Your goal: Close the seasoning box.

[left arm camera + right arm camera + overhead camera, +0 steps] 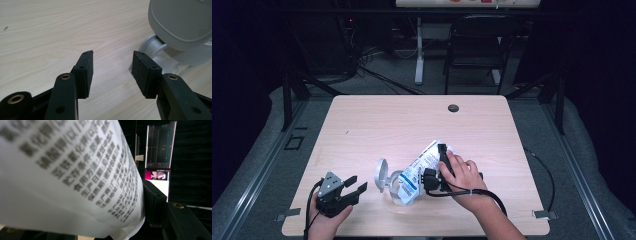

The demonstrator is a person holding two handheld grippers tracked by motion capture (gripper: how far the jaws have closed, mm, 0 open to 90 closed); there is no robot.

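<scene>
Holding white printed bag (424, 162) in right gripper (439, 162), jaws clamping across the bag's body at moderate width. Slanting the bag up and away from the clear container (394, 186), low end meeting the container's mouth, high end pointing away to its far right. Lying on its side on the table (387, 120), this container, with round flip lid (382, 172) swinging open on its left.

Step, as a judgement: emptying or feeding the bag into the container, or lining up for that. Not telling whether anything is flowing.

Parking left gripper (357, 183) just left of the container, jaws gaping wide, nothing between them, pads touching nothing.

Next move likely calling for: bracing the container with the left gripper, since it is lying loose, then raising the bag's far end more steeply while keeping its low end at the mouth. Risking a spill beside the container if the mouth shifts.

View differences: high view giving the whole layout, both hands, bag against container. Left gripper view showing the open lid and container rim (160, 55) close, just beyond its right jaw, plus bare wood between the jaws. Right gripper view showing the bag's printed text (75, 170) pressing against one black jaw, other jaw hiding behind the bag.
</scene>
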